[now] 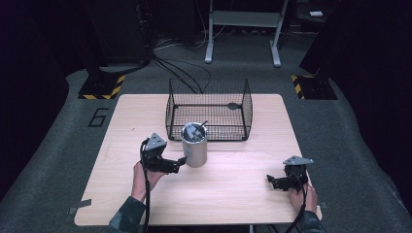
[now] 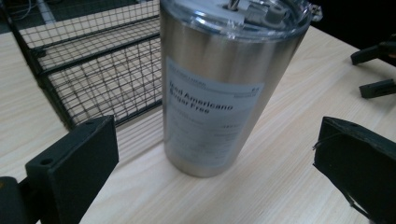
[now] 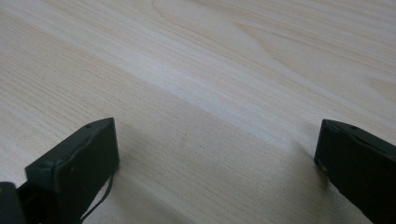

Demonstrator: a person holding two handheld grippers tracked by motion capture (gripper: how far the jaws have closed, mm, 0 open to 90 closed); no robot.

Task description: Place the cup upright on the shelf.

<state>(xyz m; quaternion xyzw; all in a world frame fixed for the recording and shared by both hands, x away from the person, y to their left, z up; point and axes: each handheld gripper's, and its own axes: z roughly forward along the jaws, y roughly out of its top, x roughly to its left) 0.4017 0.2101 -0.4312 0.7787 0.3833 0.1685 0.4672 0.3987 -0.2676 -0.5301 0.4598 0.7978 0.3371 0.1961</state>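
A tall steel tumbler [image 1: 195, 144] with a clear lid and a white label stands upright near the middle of the wooden table [image 1: 233, 194]. In the left gripper view the tumbler [image 2: 219, 88] rises just beyond the jaws, which stand wide apart on either side without touching it. My left gripper [image 1: 180, 162] is open, its tips right beside the tumbler's base. My right gripper [image 1: 270, 181] rests open low over the table at the front right, jaws pointing left, with bare wood between them [image 3: 215, 154].
A black wire basket [image 1: 209, 109] stands open-topped just behind the tumbler, and it shows as the wire basket [image 2: 93, 74] in the left gripper view. The table's front edge lies close to both hands. The other gripper's jaws [image 2: 376, 70] appear far right.
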